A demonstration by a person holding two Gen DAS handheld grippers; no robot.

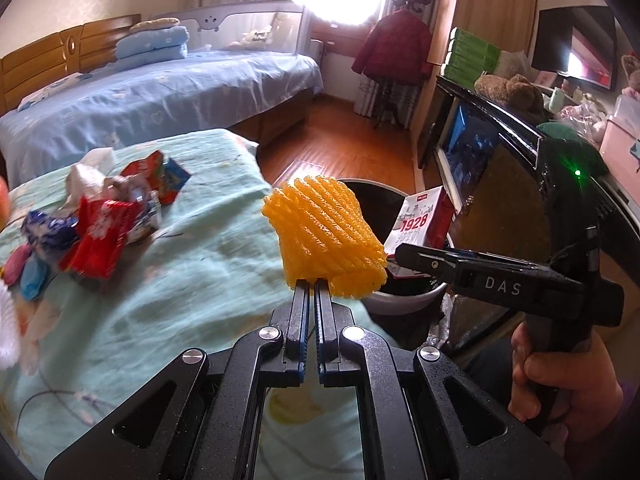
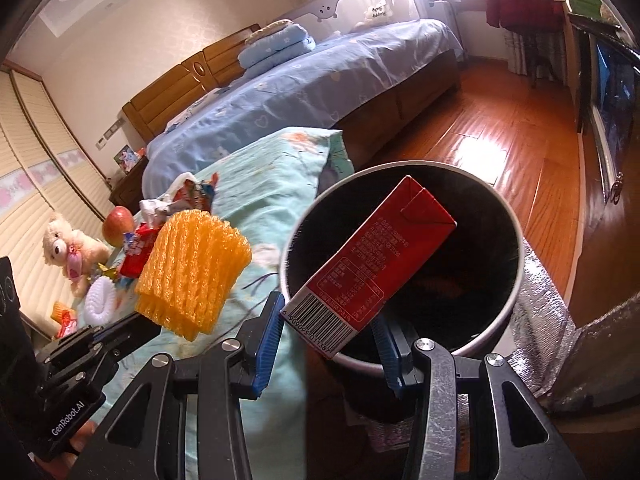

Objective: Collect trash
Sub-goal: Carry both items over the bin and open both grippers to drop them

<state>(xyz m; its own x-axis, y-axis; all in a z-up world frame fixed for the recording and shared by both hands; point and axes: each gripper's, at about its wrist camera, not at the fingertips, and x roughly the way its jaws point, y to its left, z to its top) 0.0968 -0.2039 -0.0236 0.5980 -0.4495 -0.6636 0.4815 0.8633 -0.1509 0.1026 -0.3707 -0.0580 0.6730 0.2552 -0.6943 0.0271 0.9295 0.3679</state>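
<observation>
In the left wrist view, the left gripper (image 1: 315,286) has its two blue-edged jaws pressed nearly together on the lower edge of a yellow foam fruit net (image 1: 326,236), which stands up from the fingertips and leans to the right, held over the near edge of the mint-green blanket (image 1: 192,264). Just right of the net, the right gripper (image 1: 404,256) reaches in from the side, gripped by a hand (image 1: 556,376), with a red and white drink carton (image 1: 424,220) at its tip.

In the right wrist view, the right gripper (image 2: 328,332) stands partly open, its blue pads clamped on either side of the barcode end of the red drink carton (image 2: 372,264). The carton tilts up and away from the jaws, its folded top hanging over the dark mouth of the round trash bin (image 2: 516,304), which sits on the floor just beside the blanket. The foam net (image 2: 192,272) shows to the left of the carton, apart from it and not over the bin.

Farther along the blanket lies a heap of wrappers (image 1: 100,216) with crumpled tissue (image 1: 86,174); beside them are an apple (image 2: 118,226), a white foam net (image 2: 100,300) and a teddy bear (image 2: 68,248). Beyond, a bed with blue sheets (image 1: 160,96) and a wooden floor (image 2: 500,132)
</observation>
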